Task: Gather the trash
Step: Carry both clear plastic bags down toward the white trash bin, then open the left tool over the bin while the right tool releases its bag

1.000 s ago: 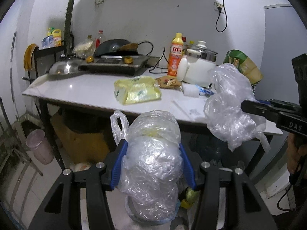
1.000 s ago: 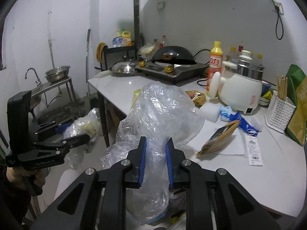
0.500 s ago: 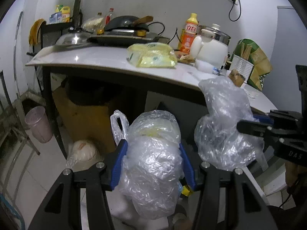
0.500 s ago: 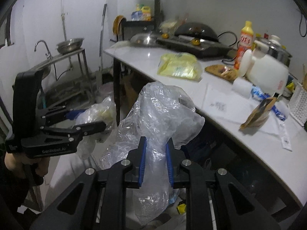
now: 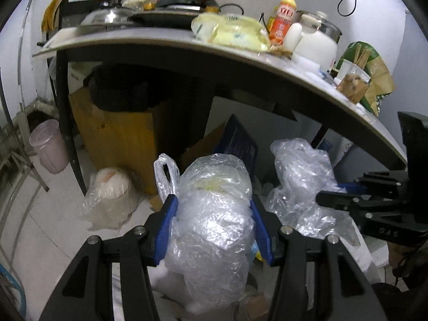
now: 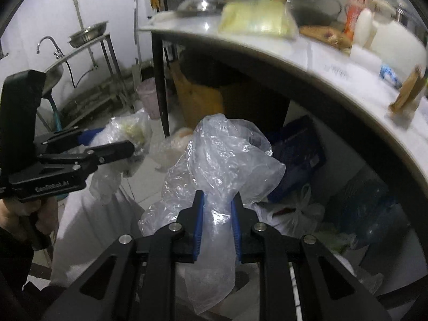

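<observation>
My left gripper (image 5: 212,223) is shut on a bulging clear plastic bag (image 5: 214,214) with something yellowish inside; its blue pads press both sides of the bag. My right gripper (image 6: 217,223) is shut on a crumpled clear plastic bag (image 6: 227,160), pinched narrow between the pads. In the left wrist view the right gripper (image 5: 325,200) and its bag (image 5: 302,187) hang at the right. In the right wrist view the left gripper (image 6: 125,147) and its bag (image 6: 128,131) sit at the left. Both bags hang below the table edge, above a heap of white and clear trash (image 6: 291,211) on the floor.
A white-topped table (image 5: 165,41) curves overhead, holding a yellow packet (image 5: 232,32), an orange bottle (image 5: 285,13) and a white cooker (image 5: 317,42). Beneath it stand a cardboard box (image 5: 117,133) and a bagged bundle (image 5: 109,195). A pink bin (image 5: 49,147) and sink stand (image 6: 80,53) are at the left.
Both grippers have dropped with their bags from tabletop height to below the table edge. The tabletop has risen in both views. The grips are unchanged.
</observation>
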A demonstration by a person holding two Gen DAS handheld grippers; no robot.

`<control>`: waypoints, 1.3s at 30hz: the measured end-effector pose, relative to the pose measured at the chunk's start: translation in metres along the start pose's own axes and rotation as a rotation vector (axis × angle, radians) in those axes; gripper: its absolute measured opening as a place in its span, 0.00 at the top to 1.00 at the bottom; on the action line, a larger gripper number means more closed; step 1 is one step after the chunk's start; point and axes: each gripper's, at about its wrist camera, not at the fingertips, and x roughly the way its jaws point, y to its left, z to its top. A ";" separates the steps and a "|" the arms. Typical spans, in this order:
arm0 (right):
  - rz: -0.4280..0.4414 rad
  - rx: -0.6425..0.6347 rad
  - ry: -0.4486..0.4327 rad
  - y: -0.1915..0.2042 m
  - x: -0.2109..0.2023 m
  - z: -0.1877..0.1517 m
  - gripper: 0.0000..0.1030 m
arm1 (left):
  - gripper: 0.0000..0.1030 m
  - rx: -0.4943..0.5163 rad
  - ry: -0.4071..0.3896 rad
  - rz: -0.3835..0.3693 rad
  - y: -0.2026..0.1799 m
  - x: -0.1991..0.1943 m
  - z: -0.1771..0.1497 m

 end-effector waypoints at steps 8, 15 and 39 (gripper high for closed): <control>0.045 0.047 0.116 -0.014 0.058 -0.007 0.83 | 0.48 -0.057 0.080 0.001 0.016 0.035 -0.012; 0.091 0.075 0.223 -0.017 0.114 -0.014 0.83 | 0.48 -0.101 0.142 0.007 0.032 0.058 -0.022; 0.103 0.166 0.274 -0.047 0.147 -0.021 0.63 | 0.48 -0.074 0.256 -0.001 0.024 0.096 -0.029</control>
